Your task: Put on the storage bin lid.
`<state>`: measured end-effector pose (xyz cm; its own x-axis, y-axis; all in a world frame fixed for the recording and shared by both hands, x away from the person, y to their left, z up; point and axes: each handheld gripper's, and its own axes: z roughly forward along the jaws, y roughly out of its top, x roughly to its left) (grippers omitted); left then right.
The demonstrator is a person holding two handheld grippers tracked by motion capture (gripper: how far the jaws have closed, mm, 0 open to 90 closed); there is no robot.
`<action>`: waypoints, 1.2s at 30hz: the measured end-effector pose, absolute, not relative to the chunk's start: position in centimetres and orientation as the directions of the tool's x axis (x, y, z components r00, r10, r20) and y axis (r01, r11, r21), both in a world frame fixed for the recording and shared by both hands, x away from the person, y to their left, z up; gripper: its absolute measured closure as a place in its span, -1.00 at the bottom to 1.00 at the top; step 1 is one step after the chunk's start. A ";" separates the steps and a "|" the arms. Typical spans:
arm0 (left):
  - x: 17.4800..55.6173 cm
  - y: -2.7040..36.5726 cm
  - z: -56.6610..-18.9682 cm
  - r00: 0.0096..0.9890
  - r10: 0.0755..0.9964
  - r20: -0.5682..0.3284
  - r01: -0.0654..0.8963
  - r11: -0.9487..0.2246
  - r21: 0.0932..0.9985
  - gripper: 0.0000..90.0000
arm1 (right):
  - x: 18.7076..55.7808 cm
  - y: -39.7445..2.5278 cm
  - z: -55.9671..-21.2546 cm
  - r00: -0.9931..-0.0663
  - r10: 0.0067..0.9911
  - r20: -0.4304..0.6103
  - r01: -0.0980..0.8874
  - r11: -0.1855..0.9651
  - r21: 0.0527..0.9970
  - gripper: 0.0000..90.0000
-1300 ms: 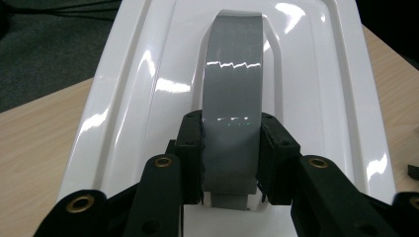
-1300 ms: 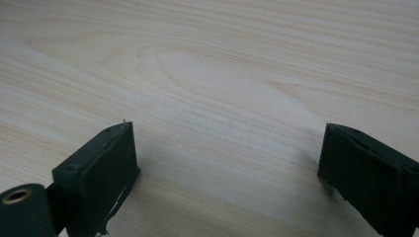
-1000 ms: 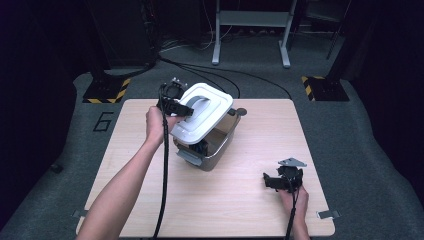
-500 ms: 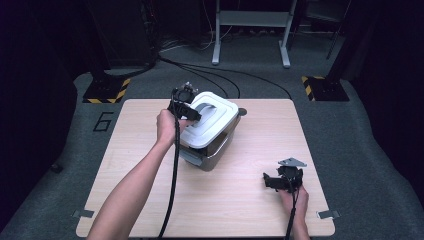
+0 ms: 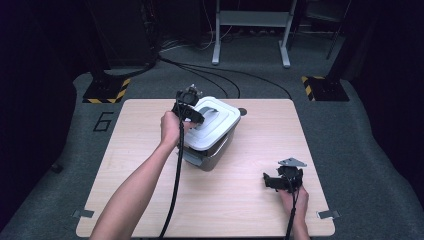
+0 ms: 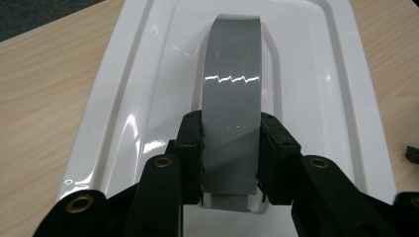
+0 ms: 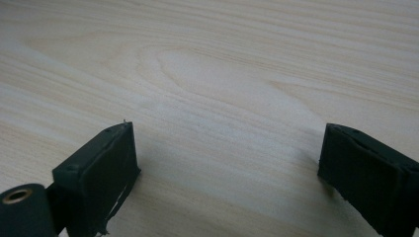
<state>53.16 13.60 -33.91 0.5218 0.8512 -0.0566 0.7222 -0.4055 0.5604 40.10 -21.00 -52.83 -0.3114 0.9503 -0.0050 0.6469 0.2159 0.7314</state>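
A white lid (image 5: 214,125) with a grey handle (image 5: 209,106) lies on top of a grey box (image 5: 212,155) in the middle of the table. My left gripper (image 5: 192,114) is shut on that grey handle (image 6: 231,98); its two jaws press the handle's sides over the white lid (image 6: 148,103). My right gripper (image 5: 272,181) rests low near the table's front right, open. Between its jaws there is only bare wood (image 7: 222,123).
The light wooden table (image 5: 125,150) has free room to the left of the box and along its front. A small dark disc (image 5: 243,111) lies behind the box. Cables and striped floor plates (image 5: 107,90) lie on the grey floor beyond the table.
My left gripper has carried the lid to the right and down, from a tilted position to flat on the box. The right gripper has stayed put.
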 end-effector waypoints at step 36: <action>51.6 13.6 -34.2 0.595 0.804 -0.030 0.664 -0.469 0.582 -0.21 | 40.1 -21.0 -52.8 -0.313 0.950 -0.005 0.646 0.217 0.732 -0.85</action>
